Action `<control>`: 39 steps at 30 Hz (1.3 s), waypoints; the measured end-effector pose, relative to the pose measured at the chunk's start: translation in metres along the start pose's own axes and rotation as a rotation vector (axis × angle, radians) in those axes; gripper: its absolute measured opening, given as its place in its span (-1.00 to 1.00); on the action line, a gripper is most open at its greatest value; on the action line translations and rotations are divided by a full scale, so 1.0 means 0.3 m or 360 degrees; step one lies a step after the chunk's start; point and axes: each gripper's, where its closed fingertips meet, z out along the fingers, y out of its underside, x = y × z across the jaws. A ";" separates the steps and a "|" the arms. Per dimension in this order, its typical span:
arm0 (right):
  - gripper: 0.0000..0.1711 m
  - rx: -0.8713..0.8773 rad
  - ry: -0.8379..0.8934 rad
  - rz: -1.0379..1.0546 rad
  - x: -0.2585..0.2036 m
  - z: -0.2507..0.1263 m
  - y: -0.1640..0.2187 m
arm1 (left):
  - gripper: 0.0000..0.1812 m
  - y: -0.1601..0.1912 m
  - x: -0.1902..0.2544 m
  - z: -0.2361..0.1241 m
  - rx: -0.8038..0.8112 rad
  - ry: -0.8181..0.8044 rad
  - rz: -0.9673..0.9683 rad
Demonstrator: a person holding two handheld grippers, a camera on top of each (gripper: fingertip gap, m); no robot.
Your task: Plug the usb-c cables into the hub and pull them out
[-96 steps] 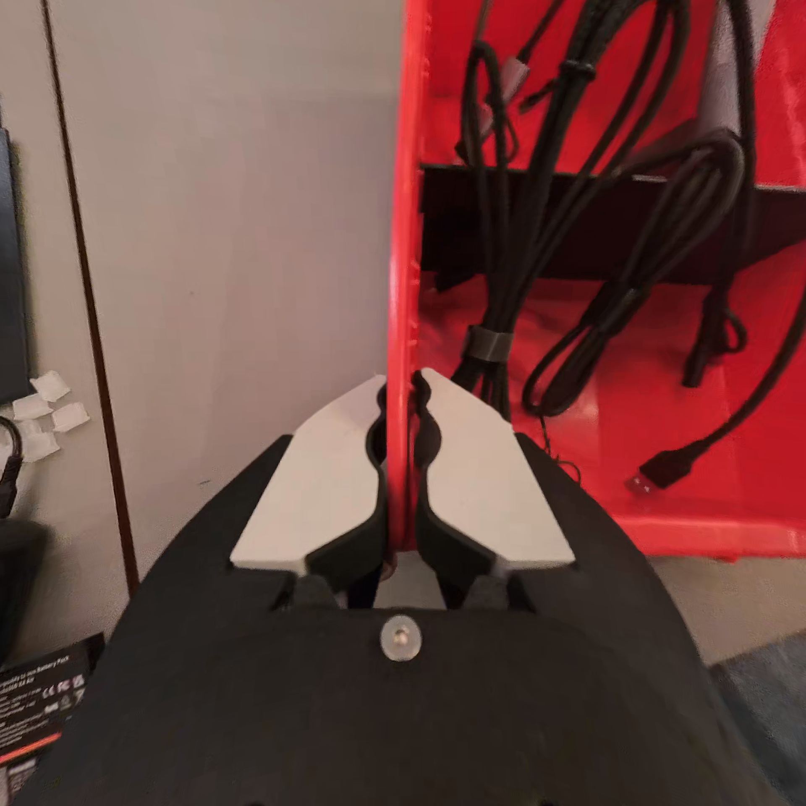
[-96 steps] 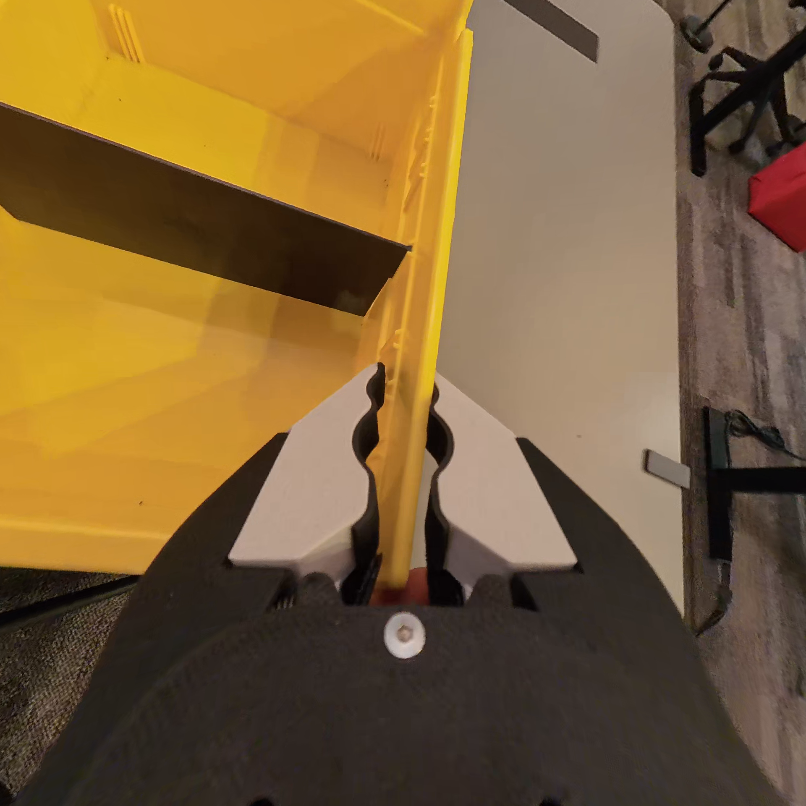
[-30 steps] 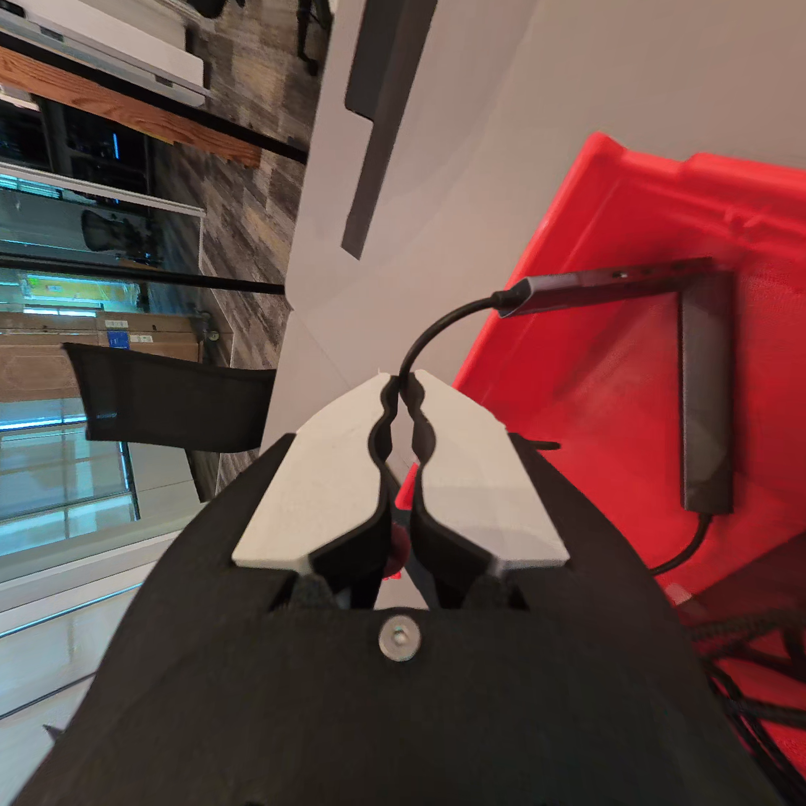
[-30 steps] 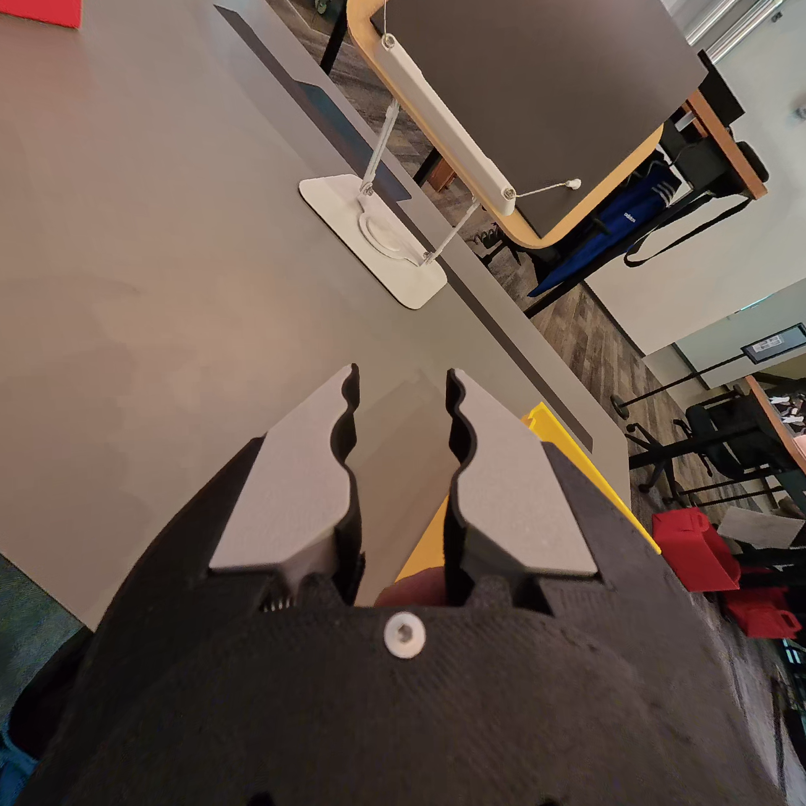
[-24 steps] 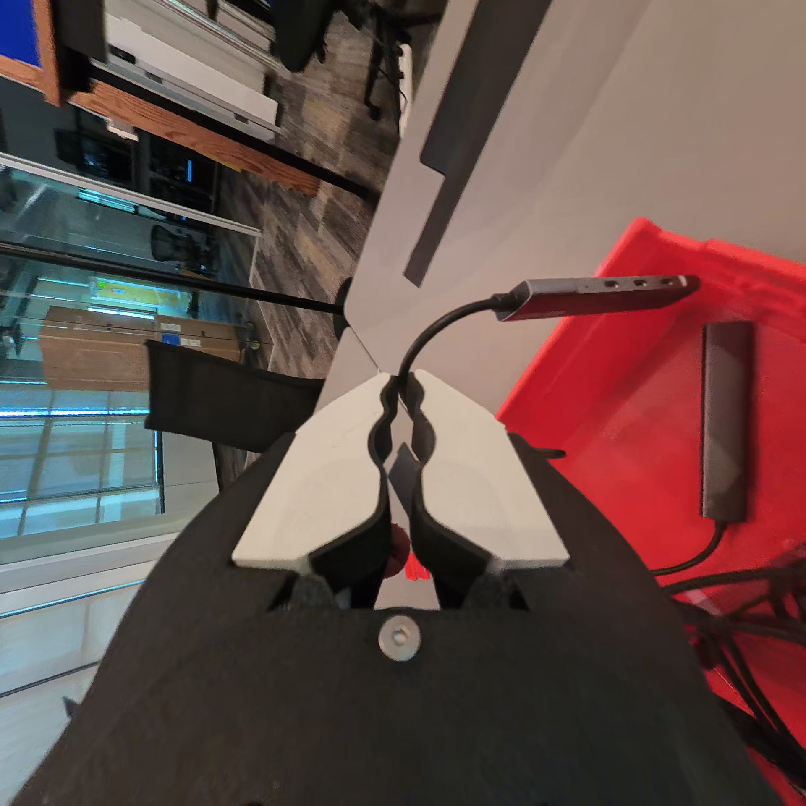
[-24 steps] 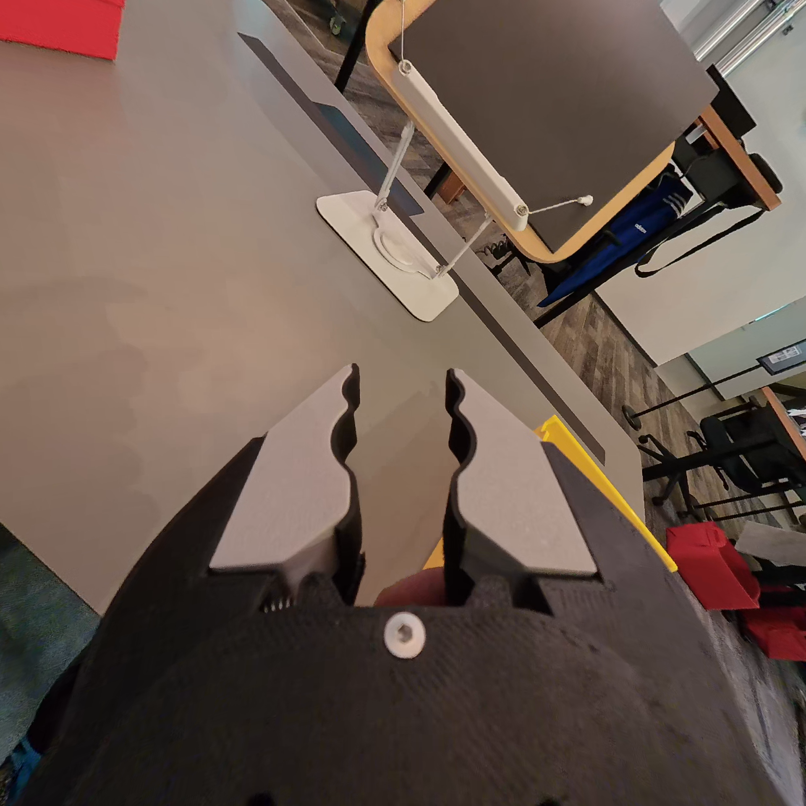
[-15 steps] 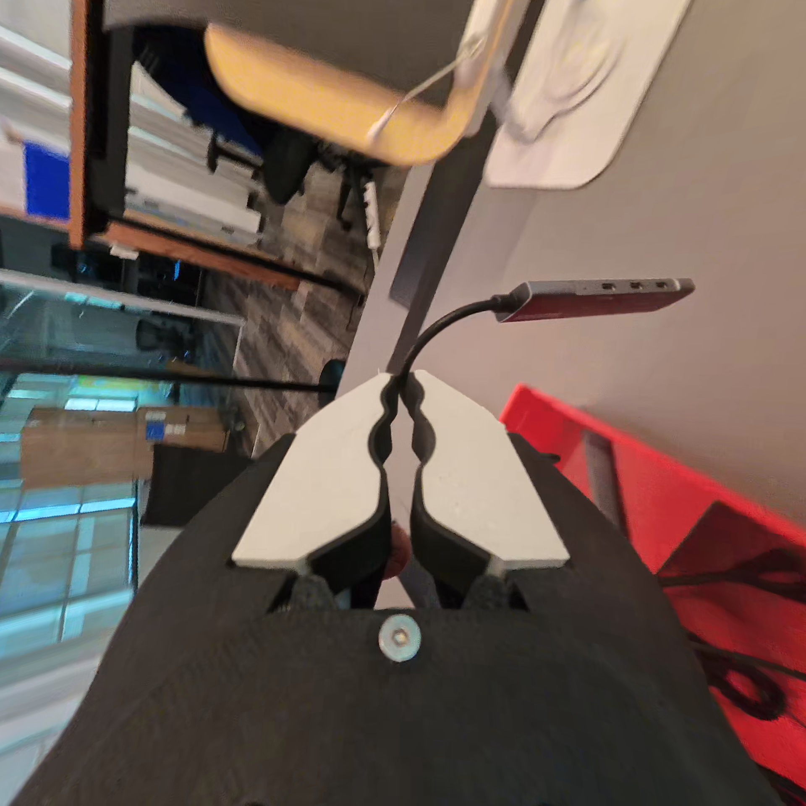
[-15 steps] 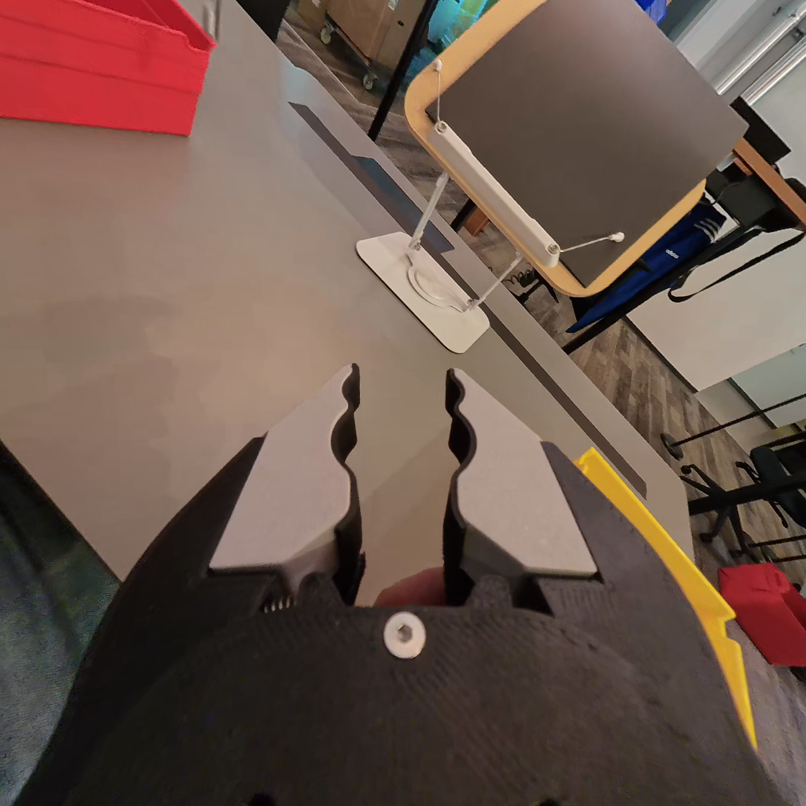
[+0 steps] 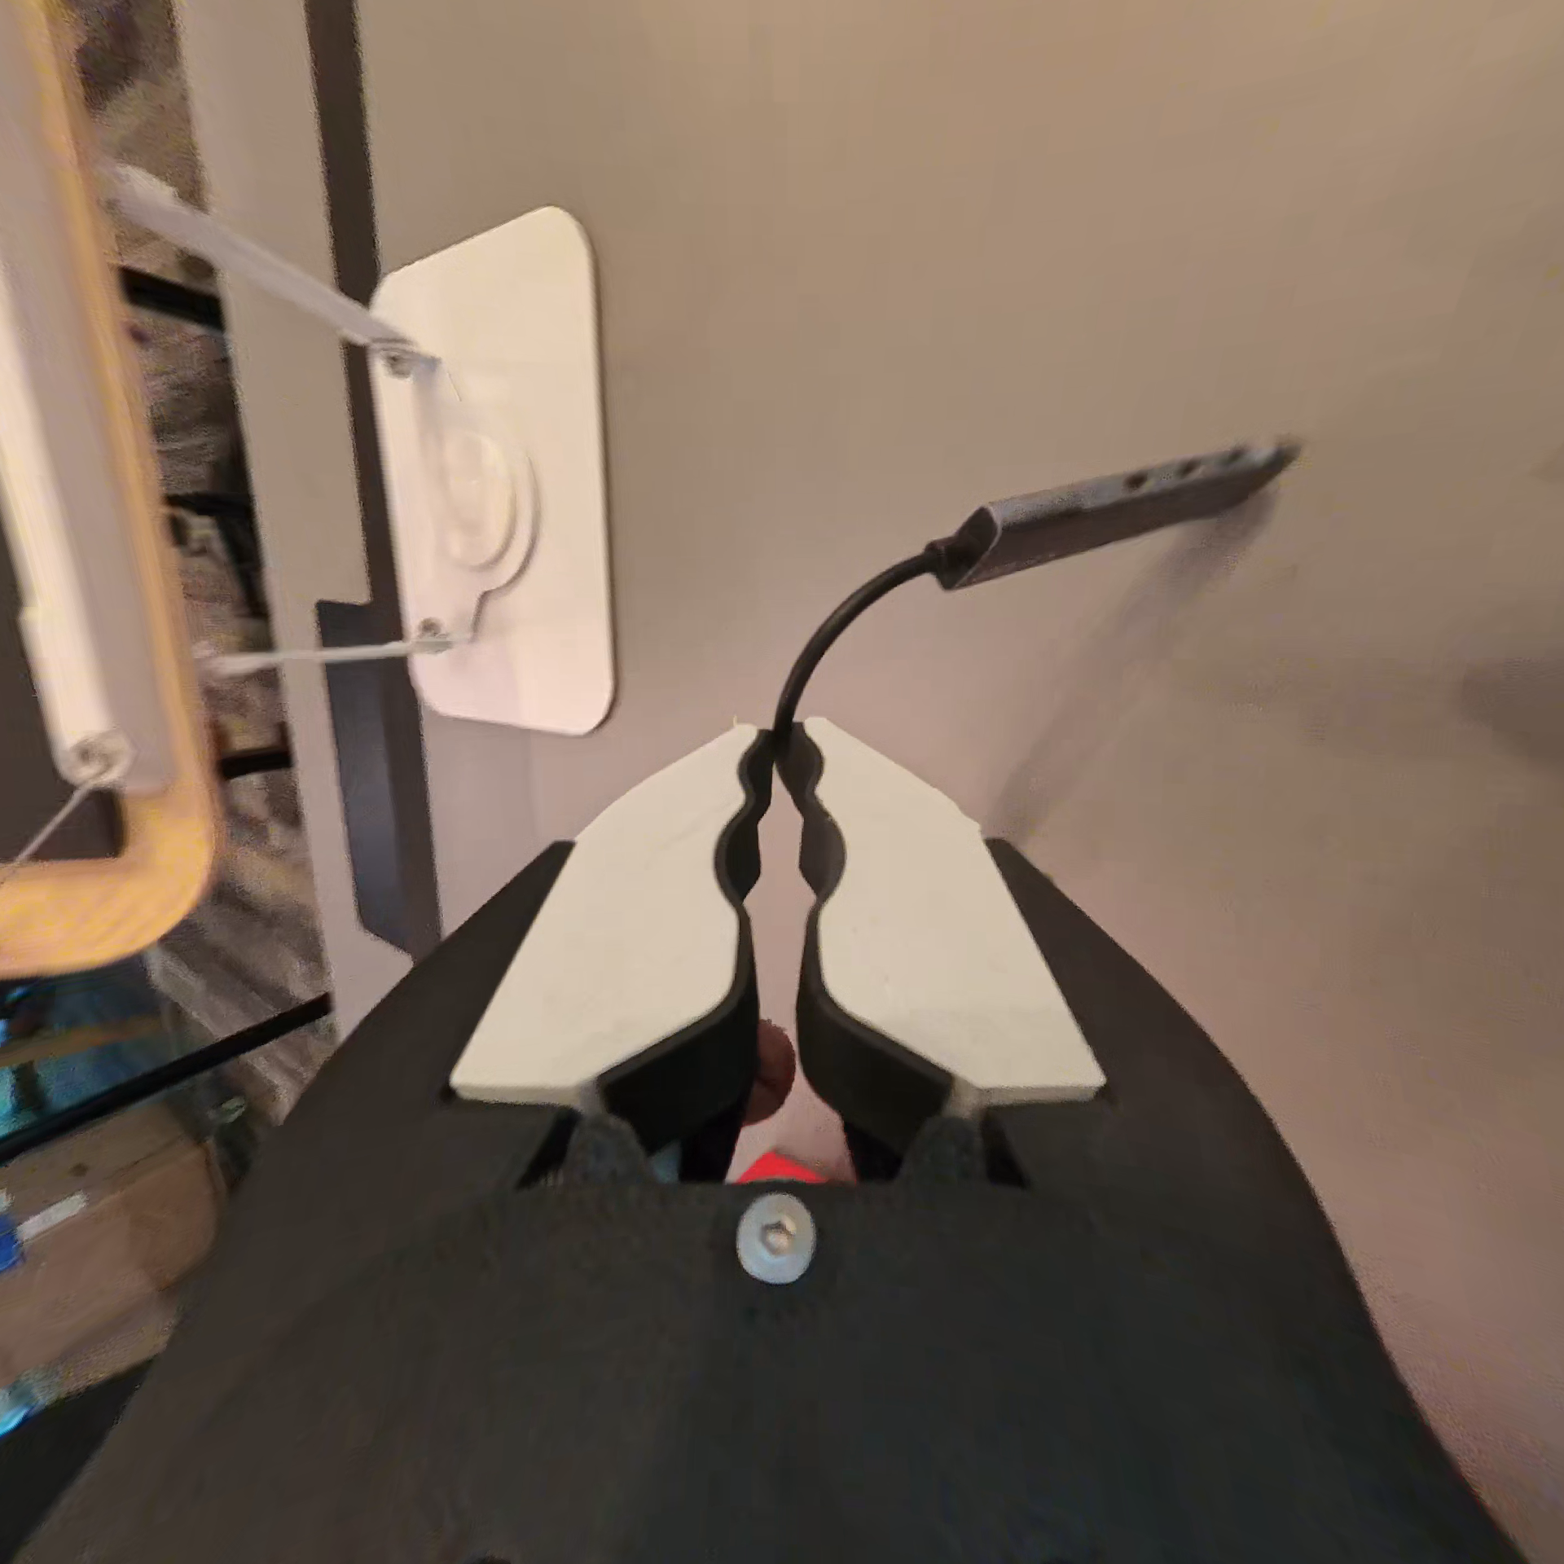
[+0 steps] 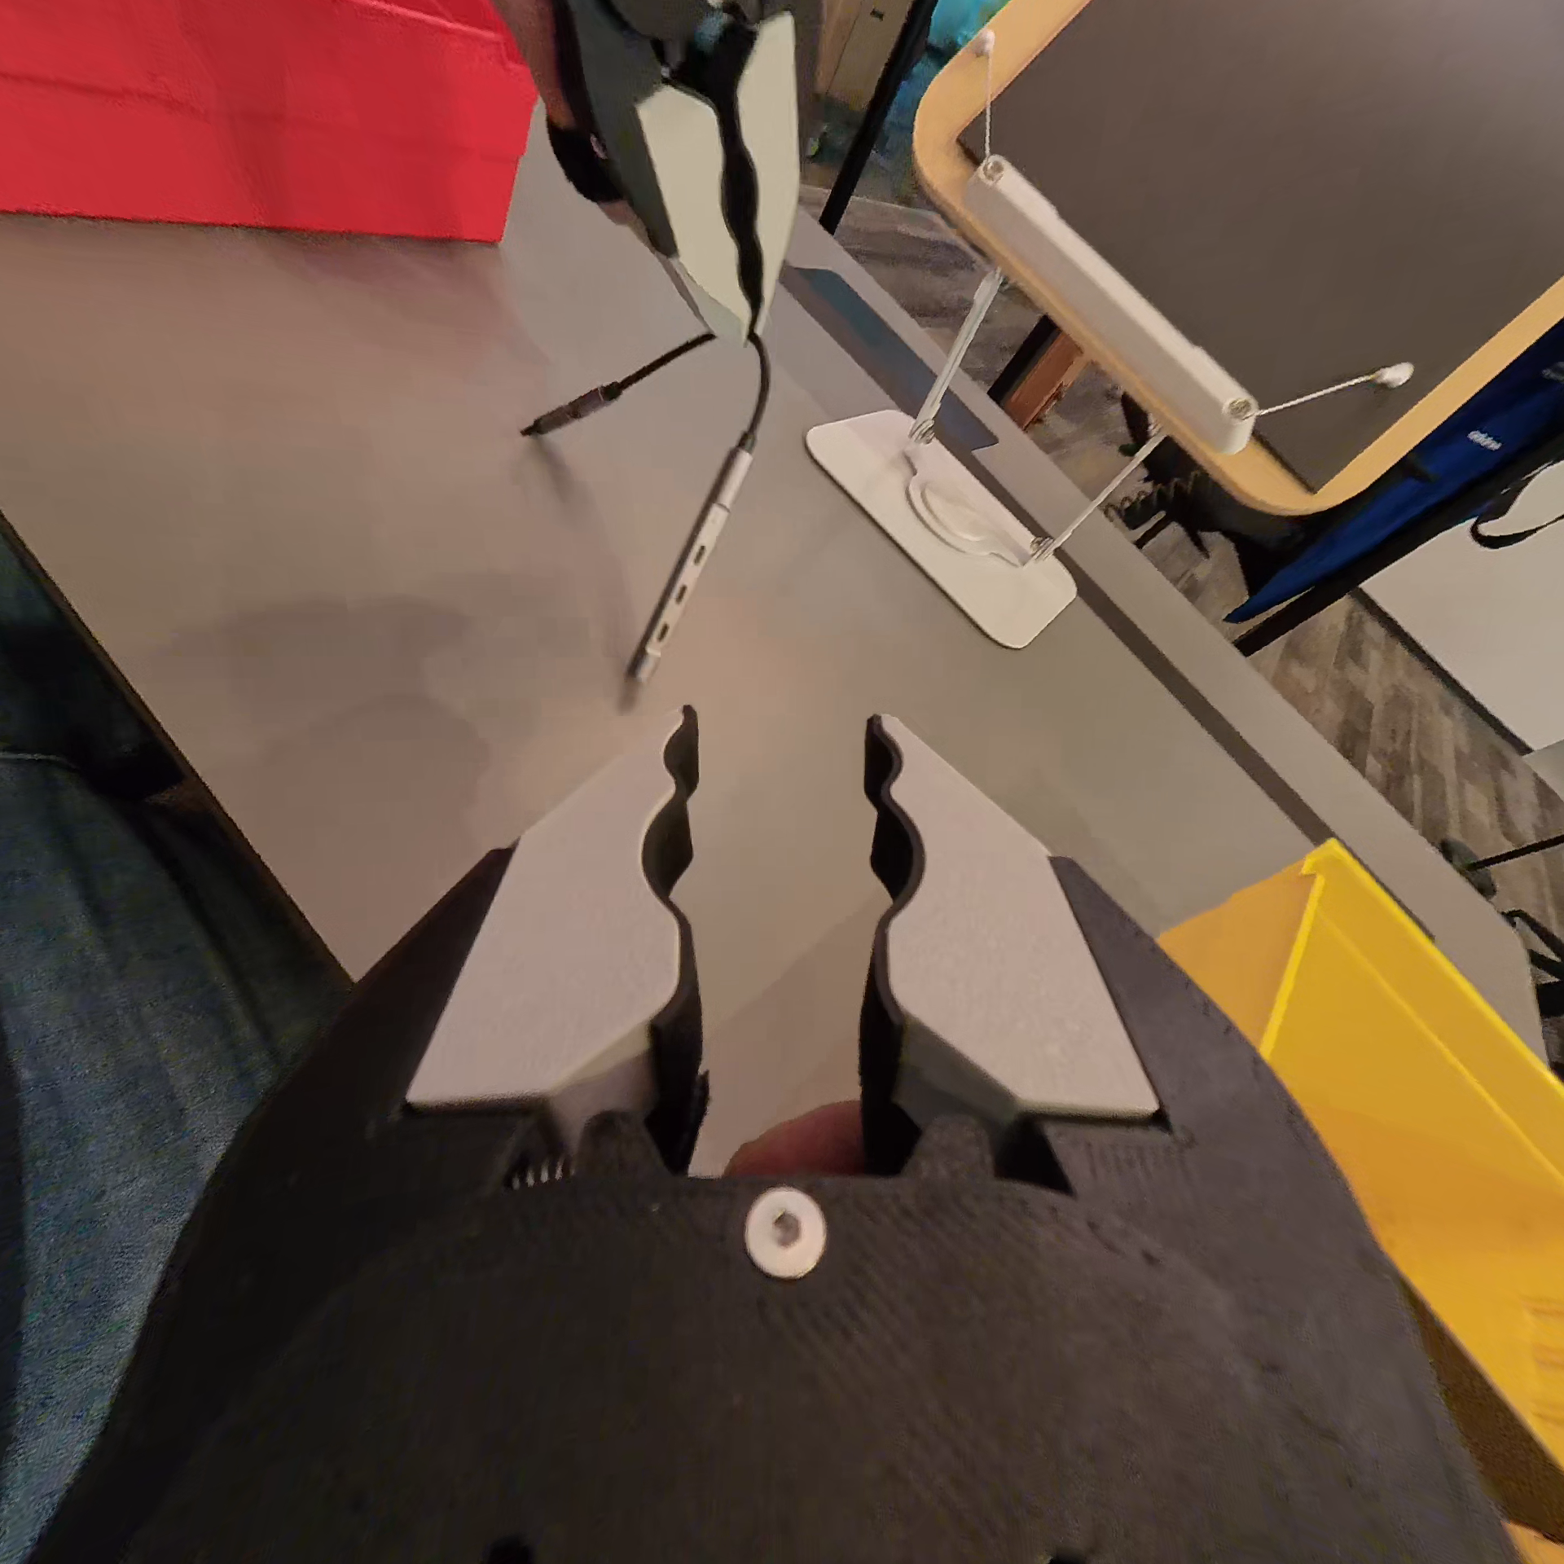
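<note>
Hub dangles by its lead from the left gripper, above the bench.

The left gripper (image 9: 774,745) has its fingers clenched on the short black lead (image 9: 834,618) of the slim grey metal USB-C hub (image 9: 1117,520), so the hub hangs free just over the grey bench (image 10: 423,550), likely to be laid flat with its ports reachable. The right gripper (image 10: 783,732), fingers released and empty, hovers nearby. A red plastic bin (image 10: 254,118) sits behind, a yellow plastic bin (image 10: 1396,1058) to the right. No cable is plugged in yet.
</note>
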 end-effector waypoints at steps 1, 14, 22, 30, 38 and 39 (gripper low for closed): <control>-0.58 -0.0005 -0.0013 0.0009 -0.008 0.002 0.010 | -0.96 -0.016 0.021 0.023 0.0019 0.0066 -0.0001; -0.57 -0.0041 -0.0144 0.0080 -0.091 0.059 0.077 | -0.52 0.007 0.028 0.218 -0.0162 0.0099 -0.0116; -0.56 -0.0097 -0.0165 0.0097 -0.106 0.088 0.136 | -0.57 0.121 -0.147 -0.186 0.0030 -0.0255 -0.0244; -0.56 -0.0085 -0.0239 0.0133 -0.123 0.141 0.138 | -0.61 0.768 -0.102 -0.573 -0.0345 -0.0483 -0.0411; -0.56 -0.0084 -0.0285 0.0120 -0.148 0.166 0.099 | -0.57 1.124 0.063 -0.599 -0.0422 -0.0421 -0.0725; -0.56 -0.0089 -0.0288 0.0116 -0.151 0.165 0.098 | -0.57 1.144 0.081 -0.581 -0.0430 -0.0397 -0.0747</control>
